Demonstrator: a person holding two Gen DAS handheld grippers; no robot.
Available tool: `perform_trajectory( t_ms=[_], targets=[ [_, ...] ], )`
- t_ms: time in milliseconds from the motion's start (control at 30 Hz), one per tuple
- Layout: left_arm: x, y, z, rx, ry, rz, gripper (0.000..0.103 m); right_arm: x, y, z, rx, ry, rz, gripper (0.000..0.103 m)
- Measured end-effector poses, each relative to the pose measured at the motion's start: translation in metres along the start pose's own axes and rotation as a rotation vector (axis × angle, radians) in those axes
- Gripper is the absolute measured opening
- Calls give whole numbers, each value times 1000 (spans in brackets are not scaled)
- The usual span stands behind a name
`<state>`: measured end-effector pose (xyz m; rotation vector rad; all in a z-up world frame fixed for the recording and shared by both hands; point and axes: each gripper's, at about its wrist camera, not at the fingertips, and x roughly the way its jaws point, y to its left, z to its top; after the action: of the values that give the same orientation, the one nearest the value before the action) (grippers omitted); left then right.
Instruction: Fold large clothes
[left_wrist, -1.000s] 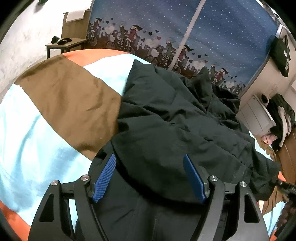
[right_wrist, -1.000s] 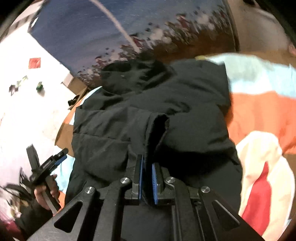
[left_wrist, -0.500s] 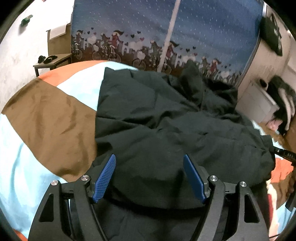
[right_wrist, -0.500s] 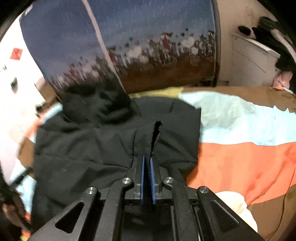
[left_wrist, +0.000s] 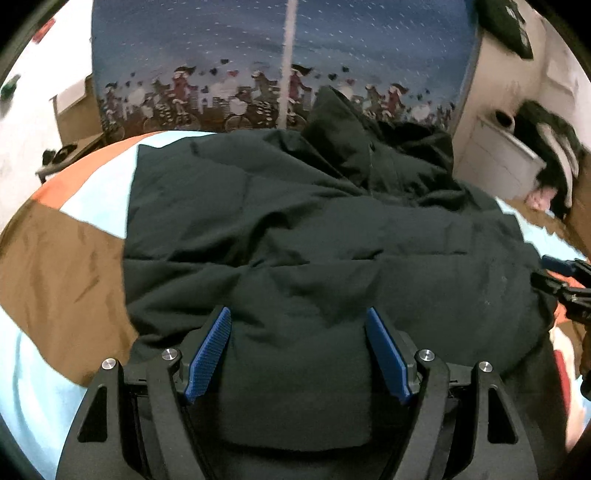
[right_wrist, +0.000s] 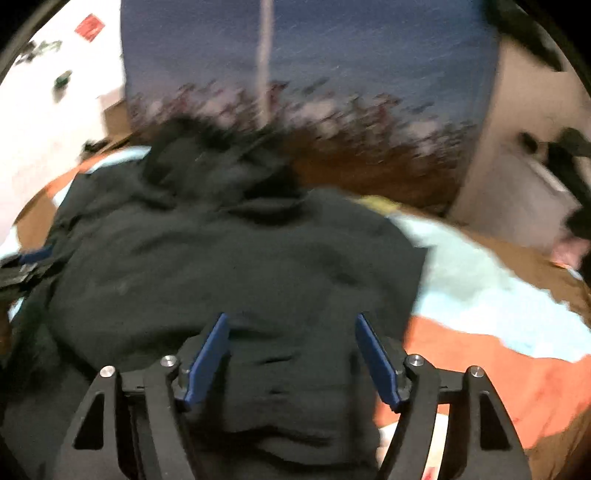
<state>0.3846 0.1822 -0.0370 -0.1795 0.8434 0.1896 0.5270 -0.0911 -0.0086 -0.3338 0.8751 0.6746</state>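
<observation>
A bed (left_wrist: 55, 266) covered in broad bands of brown, pale blue and orange fills the lower part of both views, and behind it hangs a dark blue curtain (left_wrist: 369, 48) with a printed border of little figures on bicycles along its bottom edge.

On the bed lies the black padded jacket (left_wrist: 295, 229), a bulky quilted heap that takes up most of the middle. Its long axis runs away from the cameras toward the curtain, with the hood or collar end (left_wrist: 340, 122) bunched up at the far side and the nearer, wider part lying just under the tools. In the right wrist view the jacket (right_wrist: 240, 258) is blurred, its right edge ending over the pale blue band.

Against the right wall stands a white cabinet (left_wrist: 495, 162) with dark and light clothes (left_wrist: 550, 147) piled on top of it. At far left a small side table (left_wrist: 66, 155) carries a dark object too small to identify.

The left tool (left_wrist: 298, 350) has its blue pads spread wide, released, hovering over the near part of the jacket. The right tool (right_wrist: 291, 354) is likewise spread apart and grips nothing, with jacket fabric beneath it. The right tool also shows at the right edge of the left view (left_wrist: 565, 284).
</observation>
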Motion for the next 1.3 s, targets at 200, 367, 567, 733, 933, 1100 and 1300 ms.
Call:
perform_trajectory(
  t_ms=[200,367,567,733,933,1100,1300],
  targets=[
    [24,1,-11,45,4,-27,74,50,-2,-20,-9,87,49,48],
    [44,-1,-15,101,11,0,79,65,-8,-31,8,46,83,48],
    [56,2,-16,100,11,12,83,71,-6,-32,7,29,79,48],
    [42,8,-11,73,10,-18,83,63,-11,-28,39,25,100,49],
    [1,9,0,84,-116,-34,83,29,-22,-10,126,-74,135,66],
    [-7,9,46,38,-211,-8,83,21,-22,40,148,-175,101,81],
    [26,10,139,-81,-224,-1,83,61,-36,125,260,-200,58,83]
  ],
)
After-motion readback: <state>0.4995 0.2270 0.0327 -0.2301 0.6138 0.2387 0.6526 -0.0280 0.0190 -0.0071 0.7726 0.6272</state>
